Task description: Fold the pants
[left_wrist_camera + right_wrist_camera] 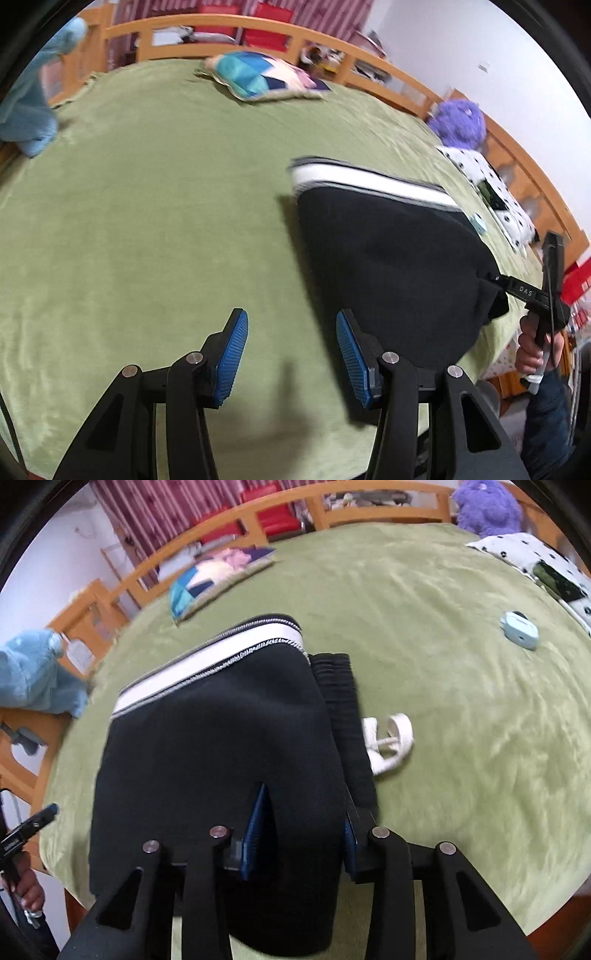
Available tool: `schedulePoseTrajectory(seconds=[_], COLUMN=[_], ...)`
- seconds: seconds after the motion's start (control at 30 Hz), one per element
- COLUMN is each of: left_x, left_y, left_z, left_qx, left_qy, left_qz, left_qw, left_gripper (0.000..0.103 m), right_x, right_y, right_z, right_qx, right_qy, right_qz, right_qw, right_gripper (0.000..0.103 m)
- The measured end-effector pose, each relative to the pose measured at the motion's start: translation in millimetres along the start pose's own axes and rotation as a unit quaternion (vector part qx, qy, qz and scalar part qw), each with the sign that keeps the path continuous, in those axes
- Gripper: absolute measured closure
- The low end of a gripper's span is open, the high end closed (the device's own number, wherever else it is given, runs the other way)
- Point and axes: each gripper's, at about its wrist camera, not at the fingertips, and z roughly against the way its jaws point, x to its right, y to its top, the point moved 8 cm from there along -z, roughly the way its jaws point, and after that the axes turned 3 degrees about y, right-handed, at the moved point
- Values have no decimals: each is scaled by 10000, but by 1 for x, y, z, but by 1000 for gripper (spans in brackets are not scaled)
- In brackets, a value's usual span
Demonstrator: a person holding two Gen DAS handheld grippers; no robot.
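Soft, fuzzy green blanket (155,206) across the whole bed, and on it the pants (221,746): thick black knit, folded into a rounded bundle, with a white band edged in grey stitching along the far side. A ribbed black waistband (341,716) peeks out on the right of the bundle, and a flat white drawstring (388,742) curls on the blanket just beside it.

Right gripper (301,834): blue ridged pads pressed into the near edge of the pants, a bulge of black fabric pinched between them, the jaws held partly apart by the cloth. From the left wrist view, that same gripper (495,277) bites the right corner of the bundle.

Left gripper (291,354): jaws spread wide, nothing between the blue pads, only blanket beneath. The pants lie just right of it and farther off, apart from the fingers.

Far off, a patchwork pillow (258,77) and a purple plush toy (460,123).
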Motion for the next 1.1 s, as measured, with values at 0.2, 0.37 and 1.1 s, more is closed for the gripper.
schedulePoseTrajectory(seconds=[0.2,0.37,1.1], left_x=[47,68,32], left_y=[-13,-38,1], left_z=[-21,-55,-35], left_qx=[-278,-718,-462], left_qy=[-230,-133,-23], left_qz=[-341,-494,-205], left_qw=[9988,9961,9987], left_gripper=[55,52,49], right_x=[-7,-3,6], right_y=[-10,-45,83], right_z=[36,-1,4], right_qx=[803,110,1104], right_qy=[-116,-132,576], right_qz=[109,141,-266], right_qw=[9966,9998,9919], right_gripper=[55,56,93])
